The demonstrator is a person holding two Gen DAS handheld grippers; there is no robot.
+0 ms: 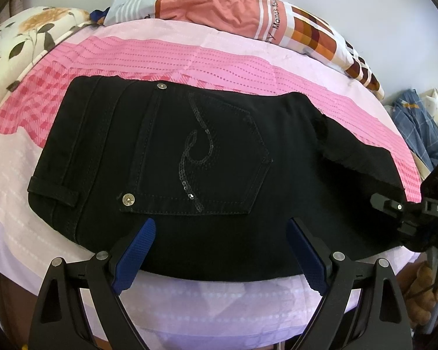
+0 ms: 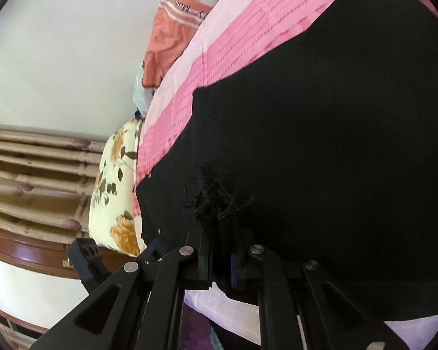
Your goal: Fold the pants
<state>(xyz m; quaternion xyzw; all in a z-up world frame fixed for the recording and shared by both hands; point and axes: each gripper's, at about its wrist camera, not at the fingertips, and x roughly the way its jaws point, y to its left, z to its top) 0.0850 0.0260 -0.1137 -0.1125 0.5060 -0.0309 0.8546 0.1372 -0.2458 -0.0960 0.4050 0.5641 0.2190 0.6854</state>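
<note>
Black pants (image 1: 207, 145) lie flat across a pink striped bedsheet (image 1: 189, 58), with a back pocket carrying a sequin swirl facing up. My left gripper (image 1: 222, 223) hovers open over the near edge of the pants, its blue pads (image 1: 137, 253) spread wide with nothing between them. At the right edge of this view my right gripper (image 1: 394, 204) sits at the pants' leg end. In the right wrist view my right gripper (image 2: 220, 248) is shut on the pants (image 2: 335, 145), and a frayed hem (image 2: 216, 198) sticks out beyond its fingertips.
A floral pillow (image 1: 20, 43) lies at the far left of the bed and an orange-and-white quilt (image 1: 248, 11) along the back. Loose clothes (image 1: 417, 122) are piled past the bed's right side. A wooden bed frame (image 2: 29, 250) and a white wall show at the left.
</note>
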